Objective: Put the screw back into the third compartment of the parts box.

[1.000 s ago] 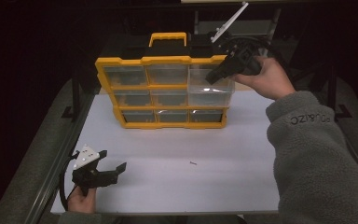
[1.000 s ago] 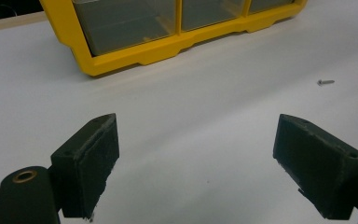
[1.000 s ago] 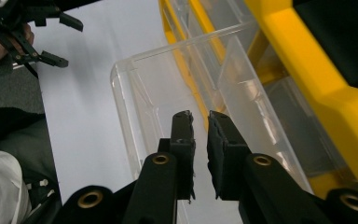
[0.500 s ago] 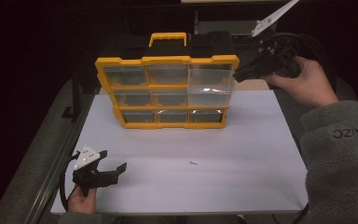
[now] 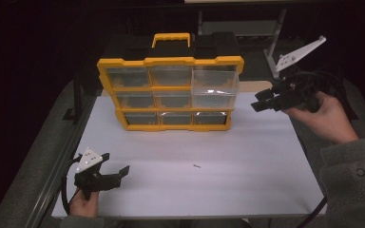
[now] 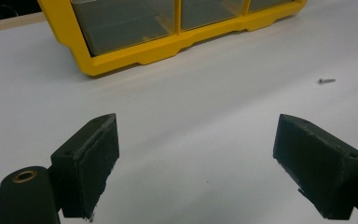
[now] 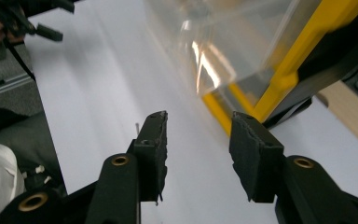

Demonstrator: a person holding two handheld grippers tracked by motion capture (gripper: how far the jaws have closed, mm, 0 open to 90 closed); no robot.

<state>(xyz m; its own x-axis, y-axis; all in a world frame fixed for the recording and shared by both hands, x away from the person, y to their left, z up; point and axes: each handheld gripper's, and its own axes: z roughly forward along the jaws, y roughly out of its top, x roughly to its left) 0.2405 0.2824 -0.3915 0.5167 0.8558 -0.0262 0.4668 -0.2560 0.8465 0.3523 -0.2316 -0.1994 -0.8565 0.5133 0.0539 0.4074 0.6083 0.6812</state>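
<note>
Item, near to far: my left gripper [image 5: 116, 173] gaping empty at seven o'clock; small dark screw [image 5: 196, 166] loose mid-table, easily swept off; my right gripper [image 5: 261, 101], jaws just opening, empty, at two o'clock beside the yellow-framed clear-drawered organizer [image 5: 170, 93], whose protruding top-right drawer [image 5: 215, 81] I might knock out.

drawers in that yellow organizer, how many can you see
9 drawers in the organizer, in three rows of three. The top right drawer is pulled out toward the front; the other eight sit flush. Whether the back holds more cannot be told.

White table [image 5: 247, 190] with yellow drawer organizer [image 5: 171, 95] and small screw [image 5: 197, 166]
</note>
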